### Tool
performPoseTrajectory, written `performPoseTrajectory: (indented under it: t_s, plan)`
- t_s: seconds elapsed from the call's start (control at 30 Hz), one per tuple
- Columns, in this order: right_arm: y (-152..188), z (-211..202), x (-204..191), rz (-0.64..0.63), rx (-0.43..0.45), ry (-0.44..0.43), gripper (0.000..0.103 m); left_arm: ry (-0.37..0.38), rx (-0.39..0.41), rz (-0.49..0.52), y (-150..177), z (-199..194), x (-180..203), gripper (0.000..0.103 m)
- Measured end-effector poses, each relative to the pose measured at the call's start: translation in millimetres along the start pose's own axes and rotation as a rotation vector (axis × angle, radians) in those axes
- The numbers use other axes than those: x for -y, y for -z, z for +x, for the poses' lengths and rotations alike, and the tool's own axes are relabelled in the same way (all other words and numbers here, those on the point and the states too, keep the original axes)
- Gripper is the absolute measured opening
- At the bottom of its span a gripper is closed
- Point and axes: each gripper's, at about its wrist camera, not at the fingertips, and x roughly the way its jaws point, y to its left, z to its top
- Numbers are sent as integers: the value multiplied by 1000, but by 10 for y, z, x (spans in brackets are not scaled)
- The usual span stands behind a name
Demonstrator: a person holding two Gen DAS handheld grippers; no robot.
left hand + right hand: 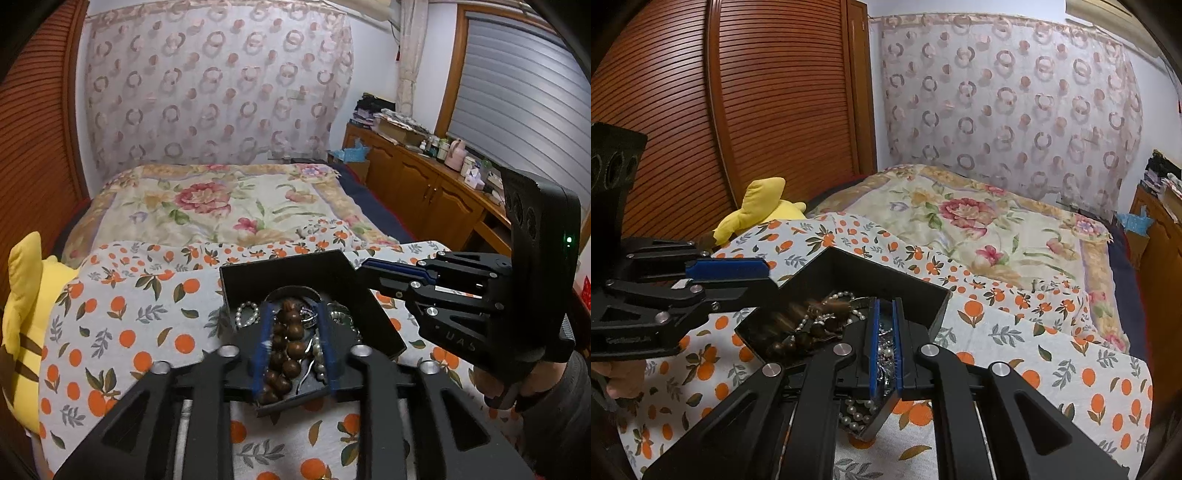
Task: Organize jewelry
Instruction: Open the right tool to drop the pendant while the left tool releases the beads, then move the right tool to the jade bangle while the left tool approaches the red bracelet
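A black box lies open on a cloth with orange fruits, on the bed. Inside it there is a heap of jewelry: a brown bead bracelet, white pearl strands and silver pieces.

The left gripper hangs over the box and points down into it. Its 2 blue pads stand apart, and the brown beads lie between them in the left wrist view. The pads do not seem to press on the beads, but if they touch them or stay just above I cannot tell. No earlier picture is here, so I describe only this position.

The right gripper is over the right part of the same box. Its 2 blue pads are almost together, with only a narrow gap. Silver jewelry shows in this gap; if it is pinched or only lies behind the pads is not clear. In the left wrist view this gripper reaches to the far right corner of the box with the pads together.

The near edge of the box is hidden under both grippers. The brown beads in the right wrist view are blurred. A hand holding the right gripper is cut by the frame
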Motion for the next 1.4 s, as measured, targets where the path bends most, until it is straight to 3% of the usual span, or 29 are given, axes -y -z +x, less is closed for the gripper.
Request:
performPoseTrajectory:
  t_s: [0.27, 0.6, 0.77, 0.83, 0.9, 1.07, 1.13, 1.23, 1.4]
  plan:
    - [118, -196, -90, 2, 5, 9, 9, -23, 11, 3, 150, -167, -8, 35]
    - [558, -570, -380, 5, -17, 10, 10, -41, -5, 22, 551, -372, 22, 47]
    - [730, -659, -526, 4, -30, 5, 20, -47, -12, 24, 731, -468, 20, 51]
    - [806, -683, -588, 4, -37, 3, 24, -55, -9, 24, 800, -521, 10, 58]
    - [880, -697, -645, 6, -46, -1, 27, -65, -1, 24, 853, -573, 0, 72]
    - [1013, -699, -802, -4, -69, -10, 27, -126, 0, 9, 994, -652, -98, 90]
    - [1038, -700, -853, -6, -73, -13, 28, -133, -1, 5, 1041, -678, -125, 90]
    - [1083, -698, -939, -5, -82, -20, 47, -141, -12, -12, 1119, -706, -216, 91]
    - [1151, -657, -1096, -7, -104, -38, 57, -153, -8, -27, 1226, -816, -294, 94]
